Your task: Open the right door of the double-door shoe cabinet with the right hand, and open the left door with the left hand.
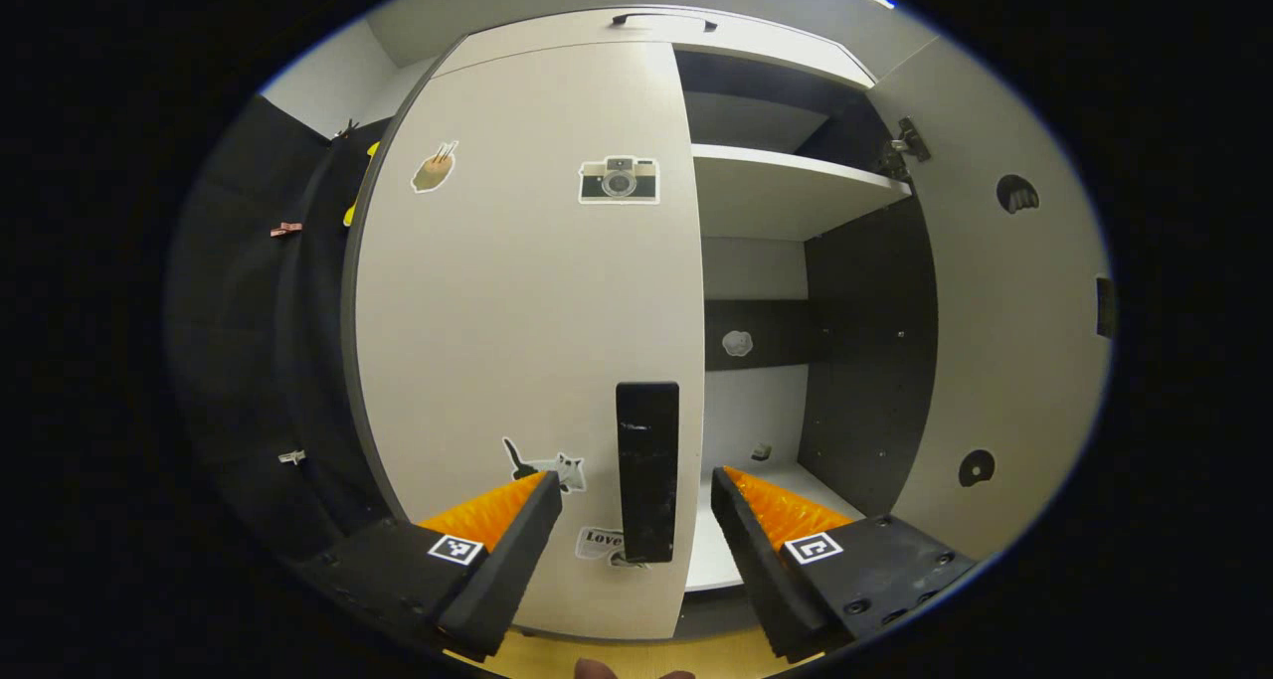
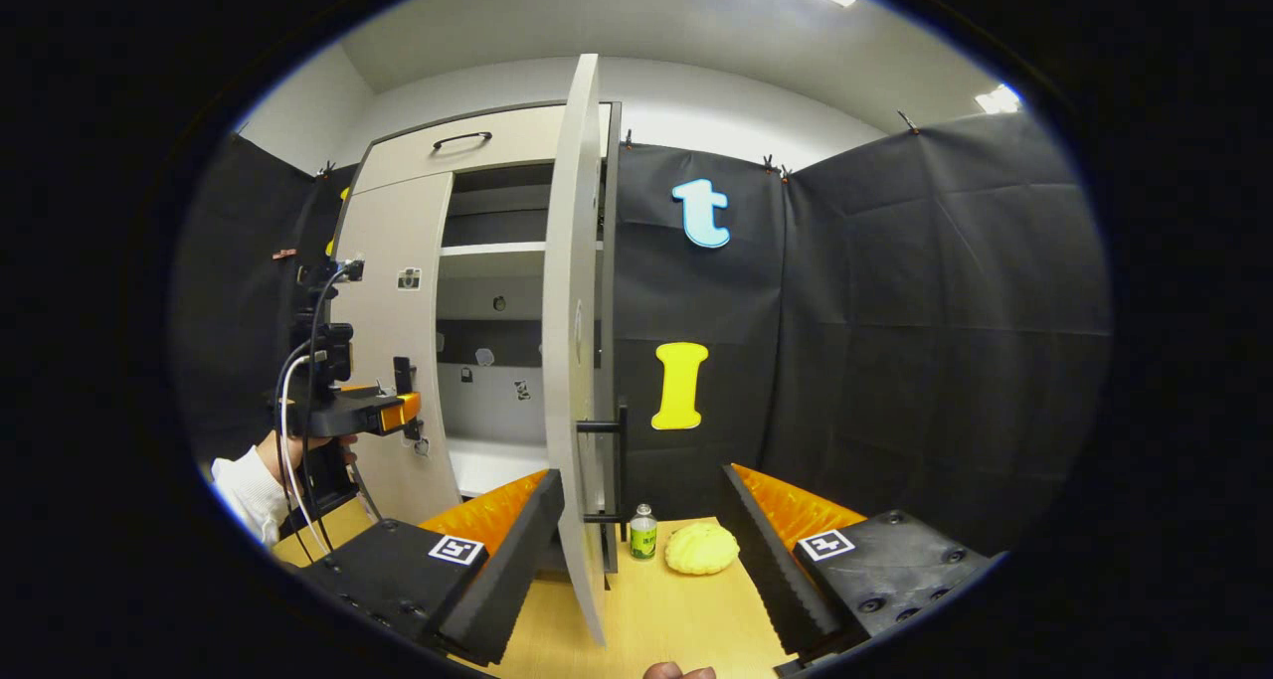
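The white shoe cabinet's left door [image 1: 517,291] is closed, with stickers on it and a black upright handle [image 1: 646,470] near its inner edge. My left gripper [image 1: 636,530] is open, and the handle stands in the gap between its fingers, close in front. The right door [image 1: 1004,311] is swung wide open, baring the shelves [image 1: 786,187]. In the right gripper view that right door [image 2: 575,361] stands edge-on just ahead, with its black handle [image 2: 609,480] on the far side. My right gripper [image 2: 641,535] is open and holds nothing. The left gripper [image 2: 363,413], in a hand, is at the left door [image 2: 393,341].
A small green-labelled bottle [image 2: 643,535] and a yellow bun-like lump [image 2: 701,548] rest on the wooden floor panel [image 2: 676,619] beside the open door. A drawer with a black handle [image 1: 663,20] tops the cabinet. Black cloth walls [image 2: 895,341] close the booth.
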The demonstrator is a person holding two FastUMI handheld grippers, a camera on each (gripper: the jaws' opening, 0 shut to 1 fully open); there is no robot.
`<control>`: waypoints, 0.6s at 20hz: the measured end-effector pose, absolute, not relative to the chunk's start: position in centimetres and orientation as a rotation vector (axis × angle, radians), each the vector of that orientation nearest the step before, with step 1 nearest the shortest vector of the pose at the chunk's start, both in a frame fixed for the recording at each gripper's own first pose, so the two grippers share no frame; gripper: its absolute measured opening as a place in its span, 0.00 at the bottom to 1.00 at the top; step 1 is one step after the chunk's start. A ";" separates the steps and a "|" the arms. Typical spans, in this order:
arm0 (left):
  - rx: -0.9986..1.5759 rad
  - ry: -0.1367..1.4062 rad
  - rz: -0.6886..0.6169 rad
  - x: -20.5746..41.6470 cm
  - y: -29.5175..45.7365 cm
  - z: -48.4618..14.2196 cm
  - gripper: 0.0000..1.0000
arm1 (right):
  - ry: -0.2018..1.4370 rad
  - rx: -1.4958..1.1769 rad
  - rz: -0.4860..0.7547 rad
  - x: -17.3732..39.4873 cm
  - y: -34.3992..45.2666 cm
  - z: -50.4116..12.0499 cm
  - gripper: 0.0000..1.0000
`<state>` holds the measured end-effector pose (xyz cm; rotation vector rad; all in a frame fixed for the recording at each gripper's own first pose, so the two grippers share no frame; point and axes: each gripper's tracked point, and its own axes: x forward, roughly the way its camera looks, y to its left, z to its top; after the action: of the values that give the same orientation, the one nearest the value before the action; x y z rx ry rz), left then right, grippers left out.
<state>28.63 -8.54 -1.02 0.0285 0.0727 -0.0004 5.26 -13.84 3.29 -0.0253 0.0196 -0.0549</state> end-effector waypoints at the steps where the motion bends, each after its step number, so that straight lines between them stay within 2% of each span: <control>1: 0.033 0.066 0.001 29.2 -8.7 -0.9 0.94 | 0.023 -0.026 -0.059 5.5 -14.2 3.1 0.99; 3: 0.055 0.058 0.019 30.3 -8.8 -1.0 0.86 | 0.032 -0.023 -0.061 5.9 -14.8 2.7 0.99; 5: 0.091 0.050 0.058 31.0 -8.3 -1.1 0.72 | 0.036 -0.025 -0.065 6.1 -15.4 2.6 0.99; 6: 0.100 0.046 0.065 31.4 -8.3 -1.1 0.60 | 0.034 -0.035 -0.070 6.1 -15.8 2.5 0.99; 8: 0.077 0.043 0.054 31.7 -8.8 -1.2 0.48 | 0.029 -0.054 -0.078 6.3 -16.4 2.6 0.98; 10: 0.043 0.026 0.066 31.7 -8.7 -1.3 0.37 | 0.030 -0.050 -0.080 6.2 -16.5 2.5 0.99; 12: 0.016 0.041 0.049 31.8 -8.8 -1.9 0.36 | 0.030 -0.036 -0.071 6.4 -16.1 2.7 0.99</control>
<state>31.78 -8.79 -1.90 0.0162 0.0410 0.0495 6.36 -16.11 2.69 -0.0362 0.0302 -0.0711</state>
